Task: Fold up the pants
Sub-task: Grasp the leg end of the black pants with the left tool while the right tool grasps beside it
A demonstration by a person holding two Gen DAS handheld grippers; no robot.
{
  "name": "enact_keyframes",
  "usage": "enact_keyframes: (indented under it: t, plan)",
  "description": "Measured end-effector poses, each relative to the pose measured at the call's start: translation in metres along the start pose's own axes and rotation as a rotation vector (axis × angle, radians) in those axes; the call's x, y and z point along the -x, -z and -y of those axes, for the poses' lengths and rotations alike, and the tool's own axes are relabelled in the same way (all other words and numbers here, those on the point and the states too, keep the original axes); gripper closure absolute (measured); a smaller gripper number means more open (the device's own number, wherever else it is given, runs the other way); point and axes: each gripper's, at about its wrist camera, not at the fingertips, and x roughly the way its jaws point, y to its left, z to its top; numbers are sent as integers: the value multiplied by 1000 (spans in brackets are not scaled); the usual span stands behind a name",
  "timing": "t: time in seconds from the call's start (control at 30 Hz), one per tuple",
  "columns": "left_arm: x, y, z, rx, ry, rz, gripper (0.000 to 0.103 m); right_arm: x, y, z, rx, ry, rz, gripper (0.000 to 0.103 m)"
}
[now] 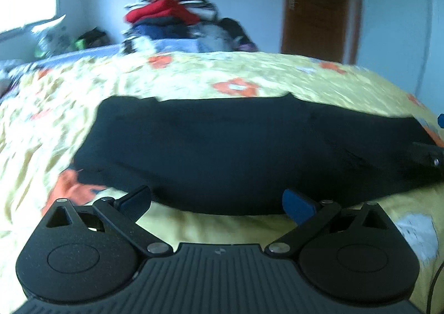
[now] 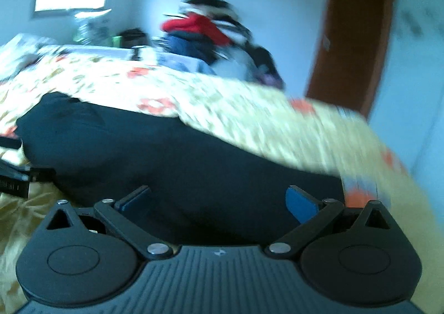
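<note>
Both the left gripper [image 1: 217, 203] and the right gripper [image 2: 219, 203] have their jaws spread wide with nothing between them, each poised at the near edge of the black pants [image 1: 236, 153]. The pants lie flat across a bed under a yellow flowered cover [image 1: 194, 75]. Beyond the bed a pile of clothes [image 1: 166, 17] rises near a brown door [image 1: 316, 8].

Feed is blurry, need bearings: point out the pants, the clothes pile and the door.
pants [image 1: 236, 153]: left wrist view, middle of the dark cloth.
clothes pile [image 1: 166, 12]: left wrist view, red garment.
door [image 2: 352, 36]: right wrist view, brown panel.
</note>
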Motion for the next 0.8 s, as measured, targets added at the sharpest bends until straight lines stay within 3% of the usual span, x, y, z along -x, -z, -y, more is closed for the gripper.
enact_keyframes:
  t: [0.27, 0.5, 0.57, 0.63, 0.8]
  plan:
    - [2, -14, -84, 319, -42, -54, 2, -10, -43, -88, 302, -217, 85, 0]
    - [-5, -13, -137, 624, 114, -127, 1, -18, -37, -173, 580, -244, 121, 0]
    - [-7, -14, -143, 659, 150, -129, 1, -22, -31, -192, 651, -243, 111, 7]
    - [-11, -15, -146, 699, 198, -141, 1, -27, -26, -204, 719, -234, 107, 22]
    - [-30, -12, -160, 846, 362, -188, 1, -41, -8, -236, 920, -169, 130, 47]
